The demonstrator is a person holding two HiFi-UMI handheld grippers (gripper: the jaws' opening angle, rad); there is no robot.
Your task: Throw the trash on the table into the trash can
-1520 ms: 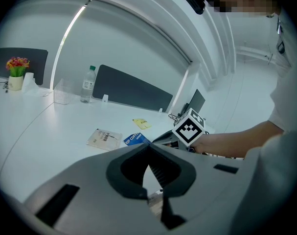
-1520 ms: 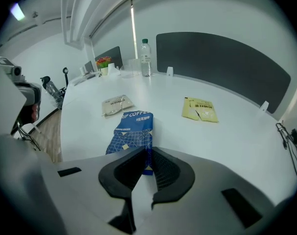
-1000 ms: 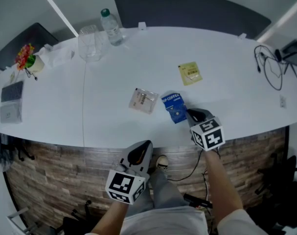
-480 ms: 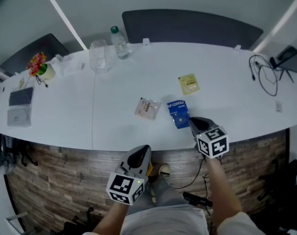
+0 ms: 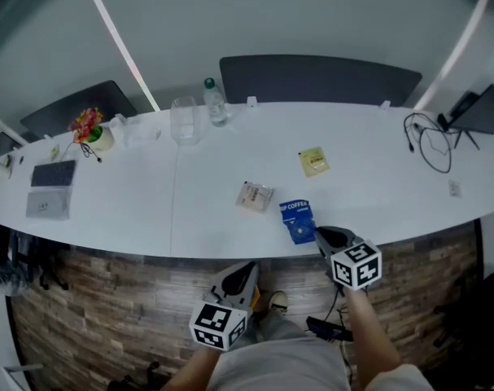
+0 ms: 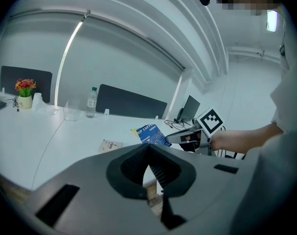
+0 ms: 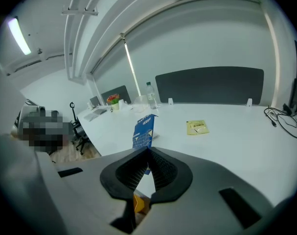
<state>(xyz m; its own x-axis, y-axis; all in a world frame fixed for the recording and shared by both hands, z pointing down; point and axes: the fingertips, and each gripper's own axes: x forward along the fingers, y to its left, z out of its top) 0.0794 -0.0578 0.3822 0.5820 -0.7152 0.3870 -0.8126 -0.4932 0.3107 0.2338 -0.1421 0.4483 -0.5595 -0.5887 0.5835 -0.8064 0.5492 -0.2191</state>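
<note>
Grey and empty, the left gripper (image 5: 245, 269) is closest to the person. Its jaws are pressed together with nothing in them, and it hangs in front of the white table (image 5: 377, 186).

Just past it, the right gripper (image 5: 321, 235) pinches the blue coffee packet (image 5: 298, 221) by its bottom edge. A second ago the packet lay flat on the table. Now it is up in the air and sticks up out of the jaws, so the pick-up has worked. The first bit of trash looks ready to go to the trash can, but no view shows the can.

Farther out, two more bits of trash lie flat on the table. The clear packet (image 5: 254, 195) is a little beyond the blue one, to its left. The yellow packet (image 5: 313, 161) is farther back, well apart from both grippers. I think they come next.

At the far edge stand a glass cup (image 5: 184, 120) and a water bottle (image 5: 213, 103).
</note>
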